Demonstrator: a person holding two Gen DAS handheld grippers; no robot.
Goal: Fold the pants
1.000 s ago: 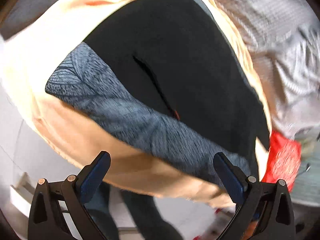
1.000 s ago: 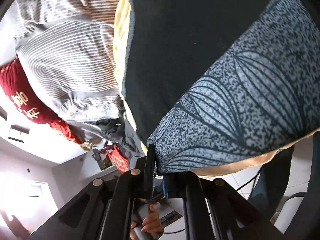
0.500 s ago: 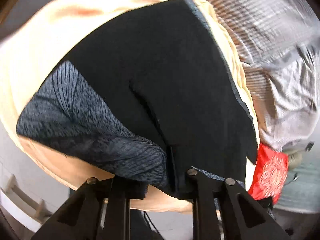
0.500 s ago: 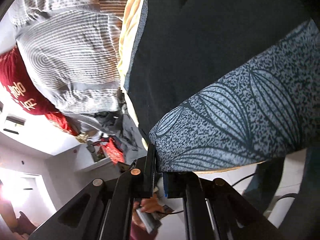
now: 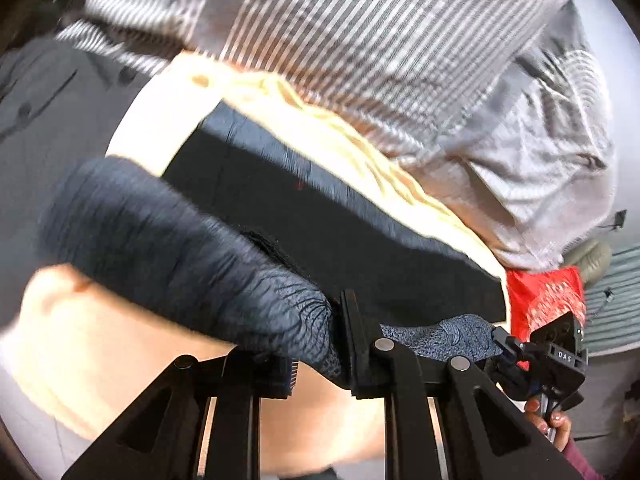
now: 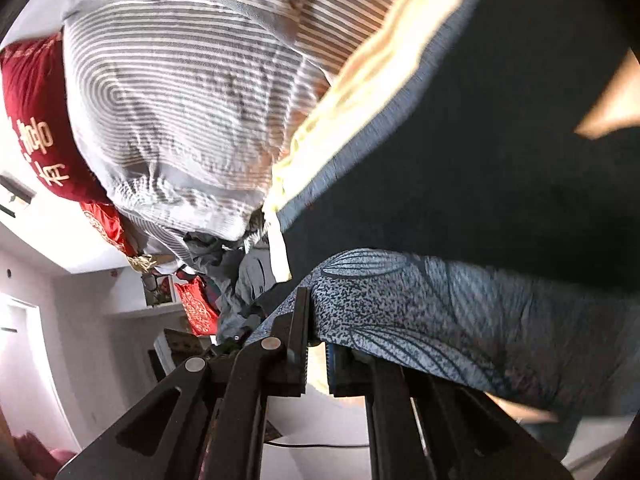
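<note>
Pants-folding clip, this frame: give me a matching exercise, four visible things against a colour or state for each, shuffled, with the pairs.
Things:
1. left gripper
2. pants
3. bedding
4. cushion

Colour or state:
A. red with a pale pattern
B. grey and white stripes
C. shut on the patterned hem
D. black with a blue leaf-print band

Pairs: 1-C, 2-D, 3-B, 4-A
</note>
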